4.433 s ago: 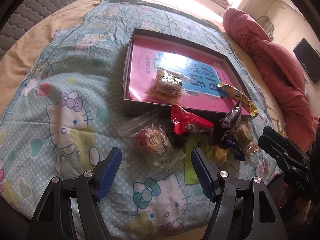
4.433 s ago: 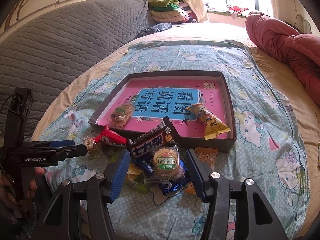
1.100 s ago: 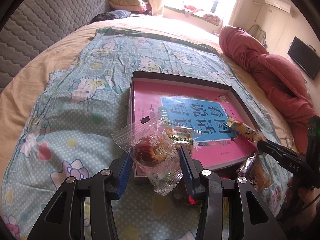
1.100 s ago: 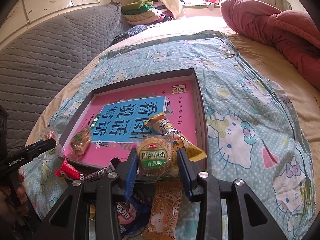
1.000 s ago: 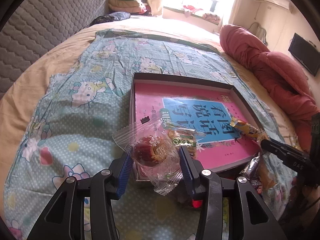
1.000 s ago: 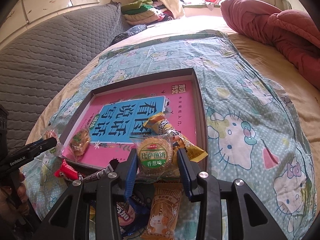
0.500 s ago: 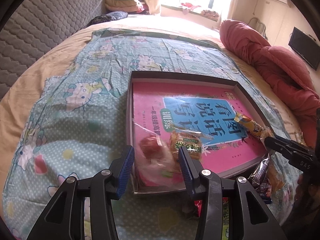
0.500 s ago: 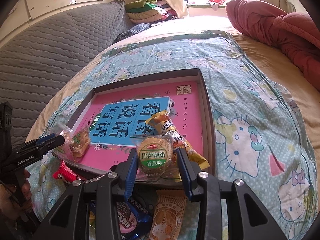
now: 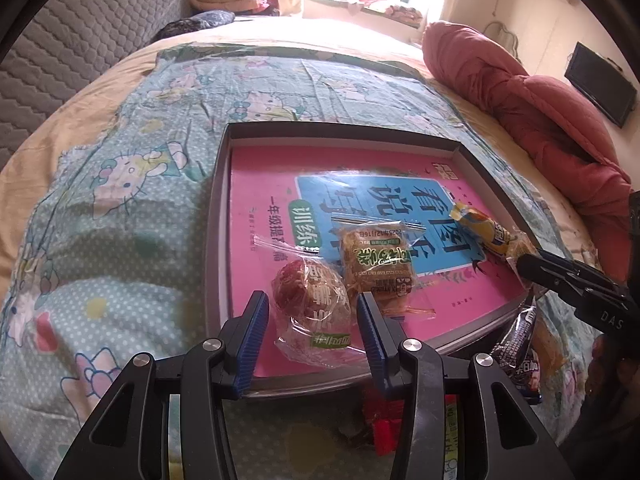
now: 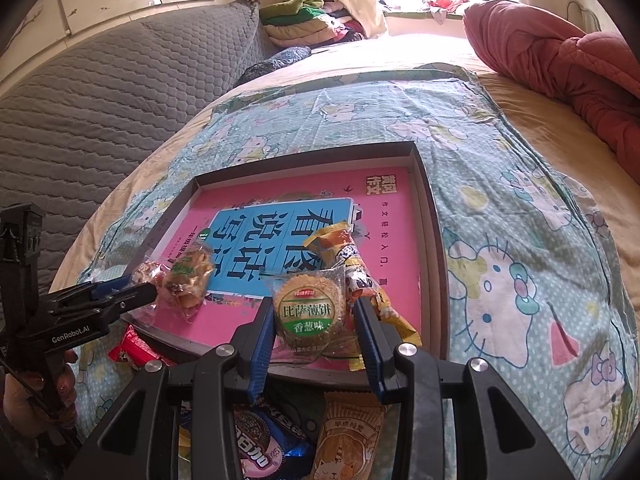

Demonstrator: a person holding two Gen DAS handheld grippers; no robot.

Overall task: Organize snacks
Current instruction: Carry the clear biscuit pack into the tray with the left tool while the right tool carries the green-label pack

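Note:
A shallow dark box (image 9: 218, 216) lined with a pink book lies on the bed. My left gripper (image 9: 310, 302) is open around a clear-wrapped red pastry (image 9: 310, 298) that rests in the box beside a wrapped brown cake (image 9: 376, 262). My right gripper (image 10: 314, 306) is shut on a round green-labelled biscuit pack (image 10: 308, 306), held over the box's near edge next to a yellow snack bag (image 10: 352, 264). The left gripper (image 10: 136, 290) also shows in the right wrist view at the box's left corner.
Loose snacks lie on the Hello Kitty sheet in front of the box: a red packet (image 10: 134, 350), a dark cookie pack (image 10: 260, 440) and an orange cat-print pack (image 10: 344, 436). A red quilt (image 9: 532, 112) lies to the right, a grey padded headboard (image 10: 100, 100) to the left.
My left gripper carried the red pastry over the box, opened and let it drop beside the brown cake. My right gripper moved the biscuit pack forward over the box edge.

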